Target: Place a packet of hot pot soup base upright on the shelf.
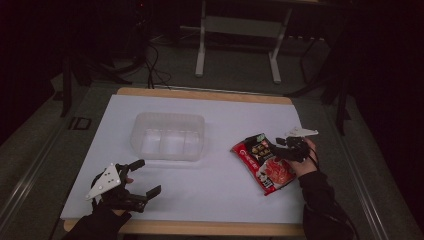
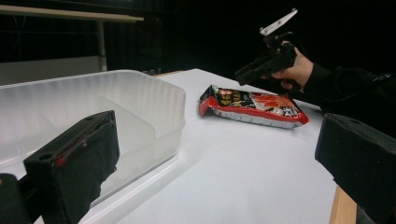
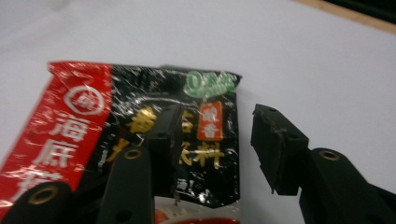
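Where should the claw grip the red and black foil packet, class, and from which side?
Grip the red and black foil packet by its thin right edge, coming from above on the right: it lies flat, and the open right claw already straddles that edge.

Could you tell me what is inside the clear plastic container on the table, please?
The clear plastic container looks empty: low dividers split its floor into compartments, and nothing lies in them. In the left gripper view, a jaw of the left gripper covers part of its near wall.

Both grippers, left point(image 1: 142, 177) and right point(image 1: 277, 145), are black with grey three-cornered top plates; the person's sleeves point(image 1: 320, 200) are dark.
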`<state>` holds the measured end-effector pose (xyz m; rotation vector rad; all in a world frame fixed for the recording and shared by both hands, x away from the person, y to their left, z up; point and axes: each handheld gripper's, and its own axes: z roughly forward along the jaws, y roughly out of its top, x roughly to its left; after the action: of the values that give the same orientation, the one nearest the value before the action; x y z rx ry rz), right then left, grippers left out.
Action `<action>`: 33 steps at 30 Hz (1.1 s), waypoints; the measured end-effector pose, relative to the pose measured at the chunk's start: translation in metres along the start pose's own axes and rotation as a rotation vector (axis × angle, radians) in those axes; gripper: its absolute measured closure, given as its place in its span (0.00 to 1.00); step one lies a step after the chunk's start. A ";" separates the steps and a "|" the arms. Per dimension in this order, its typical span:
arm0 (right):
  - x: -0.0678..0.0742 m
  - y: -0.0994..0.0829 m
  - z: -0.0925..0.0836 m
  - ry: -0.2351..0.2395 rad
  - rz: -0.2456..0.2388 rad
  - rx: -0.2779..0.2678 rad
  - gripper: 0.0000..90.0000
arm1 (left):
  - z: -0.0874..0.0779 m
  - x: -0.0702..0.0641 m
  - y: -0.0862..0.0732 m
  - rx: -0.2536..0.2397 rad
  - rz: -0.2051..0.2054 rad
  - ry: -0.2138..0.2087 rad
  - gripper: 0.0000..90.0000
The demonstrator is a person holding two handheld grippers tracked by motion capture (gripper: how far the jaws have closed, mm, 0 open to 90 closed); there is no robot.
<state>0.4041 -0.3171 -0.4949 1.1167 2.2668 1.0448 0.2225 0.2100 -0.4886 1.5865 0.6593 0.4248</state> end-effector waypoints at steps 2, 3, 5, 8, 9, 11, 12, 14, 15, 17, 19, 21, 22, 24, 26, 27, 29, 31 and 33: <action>-0.002 -0.002 0.005 0.006 0.003 0.018 0.61 | 0.000 0.000 0.000 0.004 0.002 0.000 0.00; -0.003 -0.002 0.007 0.003 0.000 0.030 0.63 | 0.000 0.000 0.000 0.004 0.003 0.000 0.00; -0.005 -0.004 0.012 0.003 -0.002 0.052 0.67 | 0.001 0.000 0.000 0.005 0.004 -0.002 0.00; -0.007 -0.006 0.018 0.008 0.009 0.075 0.70 | 0.001 0.000 -0.001 0.007 0.004 -0.004 0.00; -0.008 -0.006 0.020 0.009 0.009 0.085 0.71 | 0.001 0.000 -0.001 0.008 0.004 -0.004 0.00; -0.009 -0.007 0.022 0.012 0.016 0.093 0.72 | 0.001 0.000 -0.001 0.009 0.004 -0.004 0.00; -0.011 -0.007 0.023 0.017 0.025 0.103 0.72 | 0.001 0.000 -0.001 0.009 0.003 -0.004 0.00; -0.010 -0.006 0.024 0.010 0.025 0.114 0.72 | 0.001 0.000 -0.001 0.011 0.003 -0.006 0.00; -0.010 -0.006 0.025 0.002 0.032 0.127 0.70 | 0.001 0.000 -0.001 0.012 0.003 -0.006 0.00; -0.012 -0.006 0.026 0.003 0.053 0.132 0.69 | 0.001 0.000 -0.001 0.013 0.004 -0.007 0.00; -0.015 -0.005 0.029 0.008 0.090 0.160 0.65 | 0.002 -0.001 -0.001 0.015 0.003 -0.010 0.00; -0.014 -0.005 0.030 0.012 0.090 0.164 0.65 | 0.002 -0.001 -0.001 0.018 0.007 -0.013 0.00; -0.014 -0.004 0.031 0.020 0.088 0.163 0.65 | 0.002 -0.001 -0.001 0.018 0.008 -0.013 0.00; -0.015 -0.005 0.032 0.042 0.099 0.158 0.64 | 0.002 -0.001 -0.001 0.018 0.004 -0.014 0.00; -0.015 -0.005 0.033 0.063 0.106 0.160 0.64 | 0.002 -0.001 -0.001 0.018 0.005 -0.012 0.00; -0.016 -0.004 0.033 0.072 0.119 0.170 0.63 | 0.003 -0.001 -0.001 0.018 0.002 -0.011 0.00; -0.018 -0.003 0.035 0.083 0.152 0.191 0.61 | 0.004 -0.001 -0.002 0.021 0.003 -0.013 0.00; -0.018 -0.003 0.037 0.092 0.156 0.206 0.61 | 0.004 -0.002 -0.002 0.025 0.005 -0.016 0.00; -0.016 -0.002 0.037 0.078 0.144 0.211 0.64 | 0.005 -0.002 -0.002 0.030 0.012 -0.018 0.00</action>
<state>0.4358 -0.3140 -0.5198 1.3642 2.4331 0.9333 0.2236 0.2048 -0.4911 1.6213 0.6457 0.4106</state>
